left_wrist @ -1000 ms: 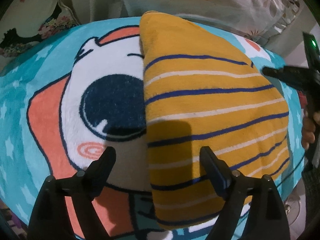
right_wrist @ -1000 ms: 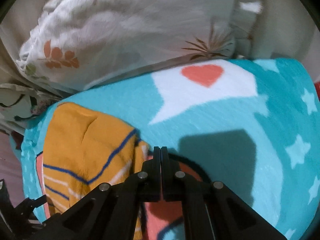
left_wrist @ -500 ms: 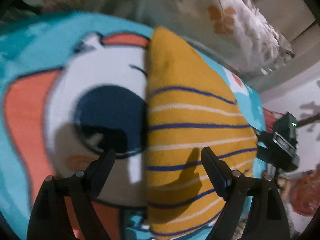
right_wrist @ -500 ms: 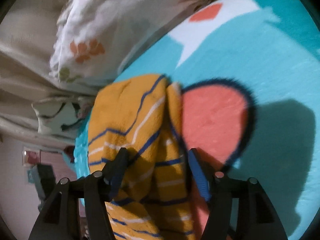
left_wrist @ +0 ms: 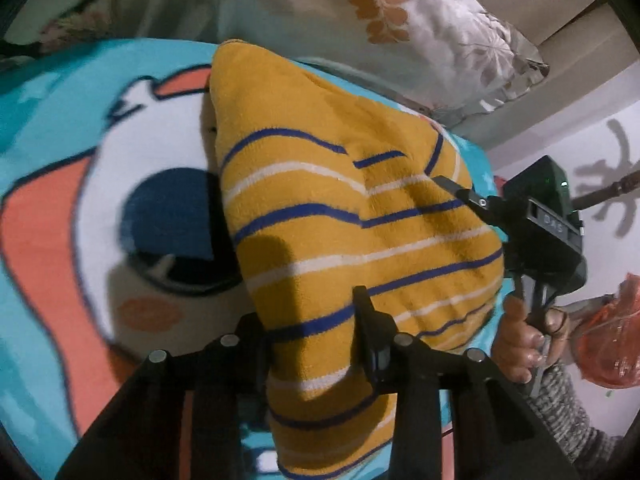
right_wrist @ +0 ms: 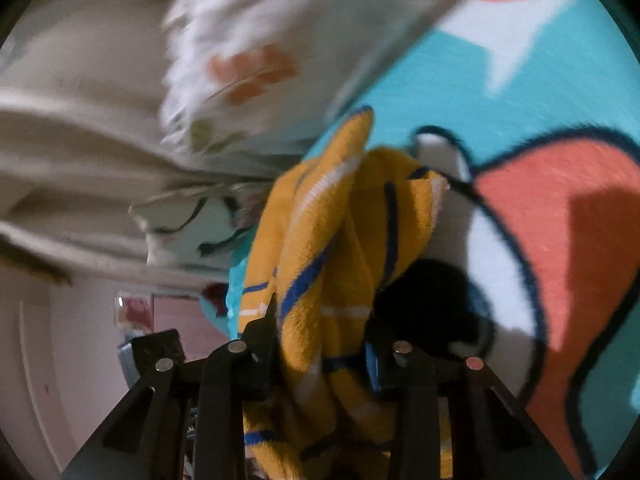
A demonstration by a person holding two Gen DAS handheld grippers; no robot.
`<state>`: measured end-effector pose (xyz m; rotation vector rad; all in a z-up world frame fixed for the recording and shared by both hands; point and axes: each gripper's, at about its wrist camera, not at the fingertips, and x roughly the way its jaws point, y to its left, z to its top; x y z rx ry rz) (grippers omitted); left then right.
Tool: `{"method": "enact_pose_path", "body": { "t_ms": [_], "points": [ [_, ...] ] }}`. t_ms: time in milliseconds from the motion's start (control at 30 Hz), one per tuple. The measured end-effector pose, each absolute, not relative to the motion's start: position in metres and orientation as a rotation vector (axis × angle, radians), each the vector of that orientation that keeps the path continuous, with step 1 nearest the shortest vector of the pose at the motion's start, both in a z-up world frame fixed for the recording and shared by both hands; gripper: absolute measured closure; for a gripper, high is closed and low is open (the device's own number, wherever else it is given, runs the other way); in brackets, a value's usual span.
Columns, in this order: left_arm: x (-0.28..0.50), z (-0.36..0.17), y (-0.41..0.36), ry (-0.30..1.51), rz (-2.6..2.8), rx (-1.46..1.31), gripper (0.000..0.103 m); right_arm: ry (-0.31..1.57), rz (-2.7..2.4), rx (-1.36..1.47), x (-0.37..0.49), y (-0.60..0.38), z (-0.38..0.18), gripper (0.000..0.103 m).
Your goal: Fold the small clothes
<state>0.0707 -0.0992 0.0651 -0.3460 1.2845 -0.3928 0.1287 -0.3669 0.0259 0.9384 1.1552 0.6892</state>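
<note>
A yellow garment (left_wrist: 320,200) with blue and white stripes lies folded on a teal cartoon blanket (left_wrist: 60,128). My left gripper (left_wrist: 314,332) straddles its near edge; its jaws are closing and the cloth is bunched between the fingers. In the left wrist view my right gripper (left_wrist: 458,190) bites the garment's right edge, with a person's hand (left_wrist: 520,344) on its handle. In the right wrist view, which is blurred, the right gripper (right_wrist: 320,340) has a thick fold of the yellow garment (right_wrist: 332,232) between its closing jaws, and the cloth rises in a ridge.
A white pillow (left_wrist: 380,20) with orange leaf prints lies along the blanket's far edge. Beyond the bed's right side is an orange-red bag (left_wrist: 612,340) and a pale wall. The blanket (right_wrist: 540,220) stretches to the right of the garment.
Both grippers went from wide open beside the garment to narrowed on it. The right gripper swung round to the garment's right edge. The cloth, flat before, is now bunched at both grips.
</note>
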Motion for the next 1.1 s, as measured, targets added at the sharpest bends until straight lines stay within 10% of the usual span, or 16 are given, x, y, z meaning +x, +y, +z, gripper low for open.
{"method": "enact_pose_path", "body": {
  "t_ms": [167, 667, 933, 1100],
  "points": [
    [0.071, 0.03, -0.087, 1.359, -0.279, -0.411, 0.047, 1.219, 0.543, 0.832, 0.125, -0.367, 0.0, 0.065],
    [0.018, 0.13, -0.062, 0.975, -0.005, -0.192, 0.04, 1.116, 0.749, 0.783, 0.108, -0.342, 0.069, 0.057],
    [-0.048, 0.202, -0.034, 0.629, 0.215, -0.122, 0.0, 1.184, 0.602, 0.771, 0.122, -0.341, 0.023, 0.07],
    [-0.039, 0.19, -0.019, 0.805, 0.249, -0.139, 0.0, 1.079, 0.653, 0.579, 0.098, -0.317, 0.074, 0.067]
  ]
}}
